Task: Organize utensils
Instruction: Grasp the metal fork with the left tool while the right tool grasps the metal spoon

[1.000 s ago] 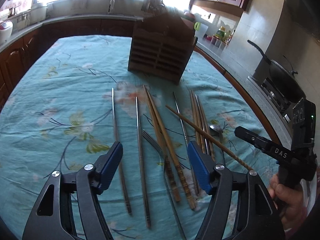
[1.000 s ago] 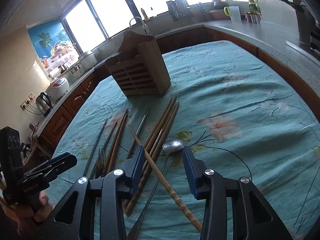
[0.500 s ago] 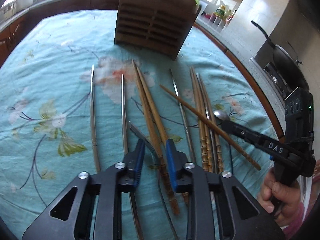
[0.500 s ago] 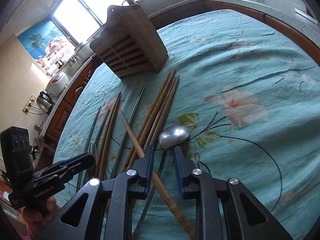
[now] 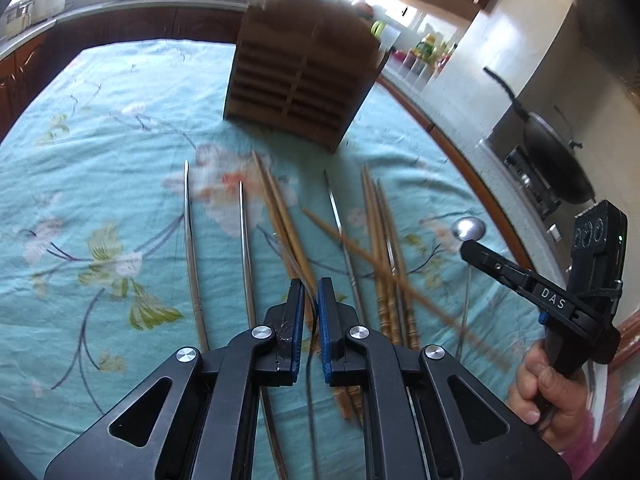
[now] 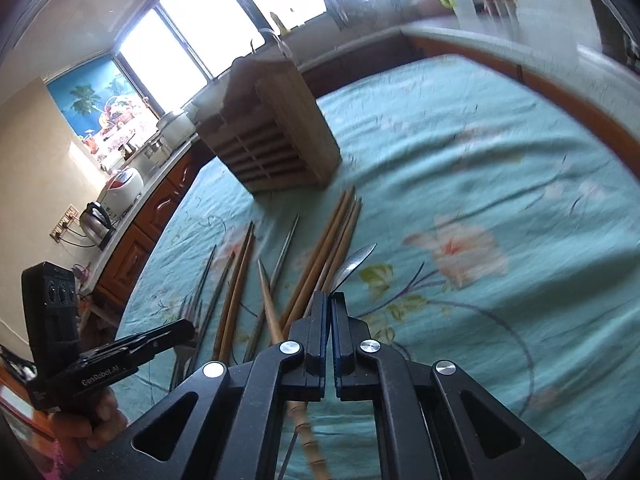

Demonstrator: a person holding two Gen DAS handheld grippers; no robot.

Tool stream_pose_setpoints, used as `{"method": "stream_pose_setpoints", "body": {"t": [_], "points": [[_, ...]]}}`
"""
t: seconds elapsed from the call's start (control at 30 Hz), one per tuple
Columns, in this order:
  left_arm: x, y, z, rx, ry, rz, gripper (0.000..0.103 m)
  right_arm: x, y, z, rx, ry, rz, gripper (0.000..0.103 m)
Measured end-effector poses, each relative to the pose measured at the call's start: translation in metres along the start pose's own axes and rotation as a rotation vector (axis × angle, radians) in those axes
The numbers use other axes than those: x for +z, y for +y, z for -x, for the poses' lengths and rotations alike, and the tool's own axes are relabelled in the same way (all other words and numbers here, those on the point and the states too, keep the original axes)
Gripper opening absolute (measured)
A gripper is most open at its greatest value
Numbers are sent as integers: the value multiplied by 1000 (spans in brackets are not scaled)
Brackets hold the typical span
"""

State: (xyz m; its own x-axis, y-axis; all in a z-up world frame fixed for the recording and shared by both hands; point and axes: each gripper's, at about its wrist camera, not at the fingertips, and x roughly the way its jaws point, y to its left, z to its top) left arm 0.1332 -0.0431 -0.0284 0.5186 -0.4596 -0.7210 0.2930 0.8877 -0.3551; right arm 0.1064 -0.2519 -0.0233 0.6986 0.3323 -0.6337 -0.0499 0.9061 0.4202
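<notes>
- Since your left hand-held gripper [image 5: 310,284] has just been closing, its jaws now pinch the thin handle of the fork [image 5: 309,364], low over the tabletop [image 5: 100,140].
- Your right hand-held gripper [image 6: 331,296] has likewise just closed, nipping the handle of the spoon [image 6: 356,262], whose bowl tilts up ahead of the jaws.
- Both are probably light, stiff and slick metal; a pinch far from the head may let them swivel, so grip near the balance point.
- Wooden chopsticks [image 5: 280,208] and metal chopsticks [image 5: 190,240] lie loose beside them, short of the slotted wooden holder [image 5: 300,80].
</notes>
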Motion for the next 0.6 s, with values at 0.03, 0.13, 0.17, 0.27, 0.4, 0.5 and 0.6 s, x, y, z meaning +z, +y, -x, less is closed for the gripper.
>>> {"method": "stream_pose_setpoints", "body": {"t": [0.03,0.13,0.17,0.27,0.4,0.5,0.6], "points": [[2,0,4,-4,-13,2,5,2,3,7,-14,-25,15,2],[10,2,18,-22,-56,21,4,10,12,23,-54,-98,59,2],[12,3,21,-26,-70,25,4,12,14,27,-67,-117,74,2],[19,6,35,-36,-119,29,3,21,18,38,-85,-164,93,2],[32,10,48,-50,-168,41,2,34,21,42,-82,-197,94,2],[41,11,54,-52,-202,36,2,44,28,42,-69,-219,105,2],[52,13,61,-60,-235,41,2,53,38,43,-72,-247,135,2]]}}
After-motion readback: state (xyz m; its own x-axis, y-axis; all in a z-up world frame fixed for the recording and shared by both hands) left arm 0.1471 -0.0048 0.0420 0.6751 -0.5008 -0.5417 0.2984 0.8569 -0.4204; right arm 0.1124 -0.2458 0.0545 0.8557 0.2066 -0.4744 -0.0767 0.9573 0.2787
